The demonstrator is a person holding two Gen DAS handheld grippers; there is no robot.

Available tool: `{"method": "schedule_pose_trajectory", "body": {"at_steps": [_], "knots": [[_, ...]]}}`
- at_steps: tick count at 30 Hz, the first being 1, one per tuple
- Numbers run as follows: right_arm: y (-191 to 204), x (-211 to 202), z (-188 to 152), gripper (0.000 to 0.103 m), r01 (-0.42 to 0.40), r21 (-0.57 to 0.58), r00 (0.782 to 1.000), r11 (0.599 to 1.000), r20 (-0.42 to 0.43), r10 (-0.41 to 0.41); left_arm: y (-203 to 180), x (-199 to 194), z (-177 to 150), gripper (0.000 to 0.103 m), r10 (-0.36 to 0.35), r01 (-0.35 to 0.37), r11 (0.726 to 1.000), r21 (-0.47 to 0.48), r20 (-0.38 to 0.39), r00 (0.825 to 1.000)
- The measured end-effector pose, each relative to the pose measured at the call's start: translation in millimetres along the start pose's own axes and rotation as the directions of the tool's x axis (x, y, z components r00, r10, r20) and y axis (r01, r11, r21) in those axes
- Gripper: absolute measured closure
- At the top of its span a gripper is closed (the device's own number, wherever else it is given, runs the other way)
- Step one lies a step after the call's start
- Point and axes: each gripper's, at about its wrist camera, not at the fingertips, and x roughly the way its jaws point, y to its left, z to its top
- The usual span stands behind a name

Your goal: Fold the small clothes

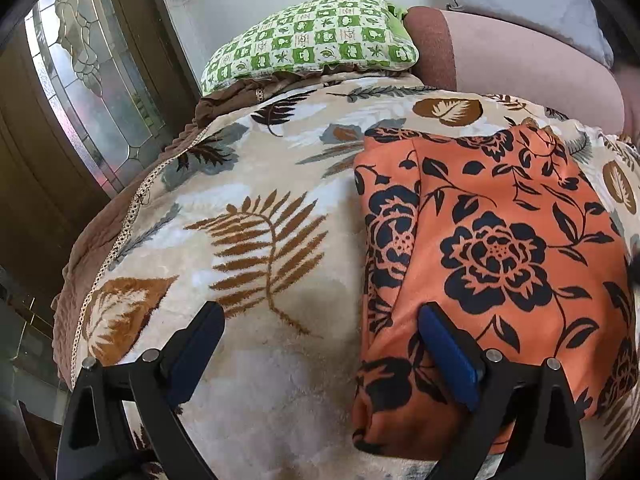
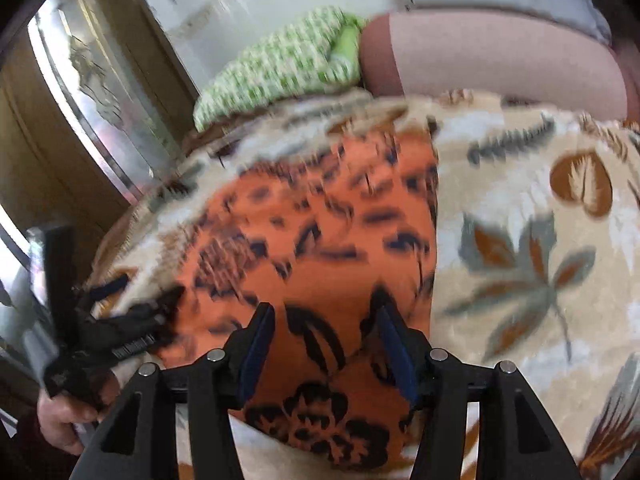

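Folded garment (image 1: 492, 240) lies on blanket (image 1: 256, 240), which covers the bed. L gripper (image 1: 320, 360) sits at garment's near-left corner: one jaw over the cloth, other over bare blanket to the left. R gripper (image 2: 326, 354) is over garment's near edge, w/ cloth between its jaws. Pillow (image 1: 316, 40) behind blanket, bolster (image 1: 520, 60) right of pillow. Door (image 1: 92, 92) far left.

A cream blanket (image 1: 280, 184) patterned with brown and grey leaves covers the bed across the middle of the frame, with a green checked pillow (image 1: 316, 40) at its upper edge. At upper left, daylight shines through a leaded glass panel (image 1: 84, 80) in a dark wooden door. A pale wall (image 1: 224, 4) stands behind the pillow.
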Motion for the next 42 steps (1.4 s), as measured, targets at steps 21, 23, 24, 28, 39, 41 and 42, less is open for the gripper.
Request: {"method": "schedule_pose_trajectory", "body": {"at_steps": [21,23,24,28,39,41,42], "knots": [[-16,98,78,0.06,-0.002,0.09,0.991,0.996,-0.133,0.014,-14,7,5,0.005,0.031,-0.032,0.999,0.038,0.026,0.999],[-30,122,72,0.063,-0.001,0.144,0.981,0.99,-0.19,0.029,-14,8,5,0.005,0.024,-0.025,0.999,0.033,0.025,0.999],[-39,129,68,0.069,-0.009,0.181,0.981,0.983,-0.19,0.044,-14,9,5,0.005,0.022,-0.022,0.999,0.033,0.024,0.999],[-41,116,71,0.071,-0.027,0.208,0.985,0.978,-0.164,0.062,-15,9,4,0.005,0.028,-0.029,0.999,0.04,0.032,0.999],[-22,60,23,0.046,-0.052,0.158,0.987,0.986,-0.143,0.075,-15,10,2,0.004,0.016,-0.018,0.999,0.035,0.048,0.999],[-17,51,18,0.046,-0.034,0.124,0.99,0.992,-0.132,0.05,-13,11,2,0.004,0.011,-0.012,1.0,0.028,0.046,0.999],[-13,41,20,0.046,-0.029,0.121,0.99,0.992,-0.131,0.045,-11,11,2,0.004,0.004,-0.005,1.0,0.021,0.043,0.999]]}}
